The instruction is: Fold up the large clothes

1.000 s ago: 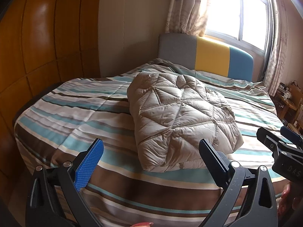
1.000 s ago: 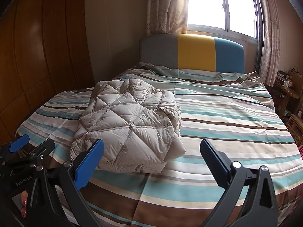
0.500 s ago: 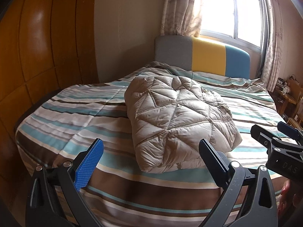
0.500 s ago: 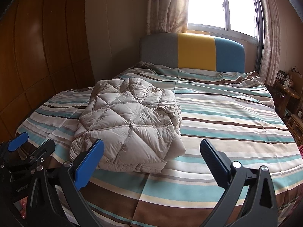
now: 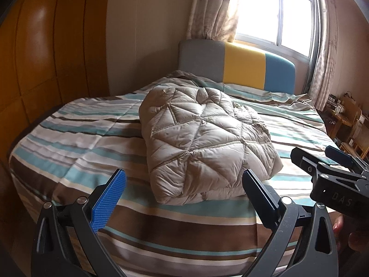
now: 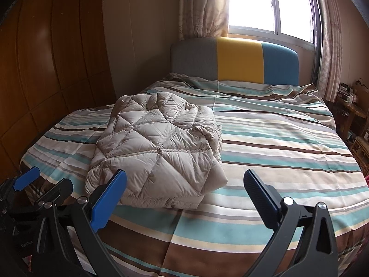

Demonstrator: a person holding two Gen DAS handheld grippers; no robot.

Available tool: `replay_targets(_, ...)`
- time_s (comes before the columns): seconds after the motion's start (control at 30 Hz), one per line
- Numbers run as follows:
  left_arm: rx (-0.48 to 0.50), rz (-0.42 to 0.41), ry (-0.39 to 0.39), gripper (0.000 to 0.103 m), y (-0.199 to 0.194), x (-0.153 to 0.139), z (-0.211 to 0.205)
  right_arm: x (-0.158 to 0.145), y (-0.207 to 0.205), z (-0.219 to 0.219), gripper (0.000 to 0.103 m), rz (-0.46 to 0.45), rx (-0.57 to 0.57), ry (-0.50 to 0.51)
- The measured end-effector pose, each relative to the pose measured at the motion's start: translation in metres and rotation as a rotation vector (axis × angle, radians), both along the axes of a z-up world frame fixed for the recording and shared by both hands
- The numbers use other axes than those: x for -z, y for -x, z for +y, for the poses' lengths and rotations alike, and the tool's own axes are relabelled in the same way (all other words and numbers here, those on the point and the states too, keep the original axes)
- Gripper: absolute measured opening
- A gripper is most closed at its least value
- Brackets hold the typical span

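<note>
Quilted jacket of slightly shiny puffy cloth, striped bedspread matt woven fabric, wardrobe at 9 o'clock glossy wood

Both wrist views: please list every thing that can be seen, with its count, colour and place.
quilted down jacket: one, beige, folded, lying on the bed toward its left side
bed cover: one, striped teal, brown and cream, spread over the whole bed
headboard: one, grey, yellow and blue panels, at the far end of the bed
window: one, bright, above the headboard
curtains: two, pale patterned, at either side of the window
wardrobe: one, brown wood, along the left wall
wooden furniture: brown, cluttered, right of the bed; count unclear
left gripper: one, black with blue pad, fingers open, before the jacket
right gripper: one, black with blue pad, fingers open, over the bed's near edge
</note>
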State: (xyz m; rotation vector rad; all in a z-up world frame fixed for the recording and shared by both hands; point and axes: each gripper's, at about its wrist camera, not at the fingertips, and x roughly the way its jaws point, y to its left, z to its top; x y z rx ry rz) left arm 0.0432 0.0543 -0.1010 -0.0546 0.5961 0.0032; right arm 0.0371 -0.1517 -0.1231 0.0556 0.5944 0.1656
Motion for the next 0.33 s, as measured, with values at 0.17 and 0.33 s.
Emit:
replay_targets(0.17, -0.024, 0.026, -0.001, 0.100, -0.004, 0.006, 0.003, 0.004, -0.002, -0.001, 0.101, 0.017, -0.005, -0.006)
replay_targets(0.33, -0.079, 0.071, 0.012, 0.100, -0.019, 0.020, 0.017, 0.019, -0.015, -0.011, 0.101, 0.059, 0.012, -0.014)
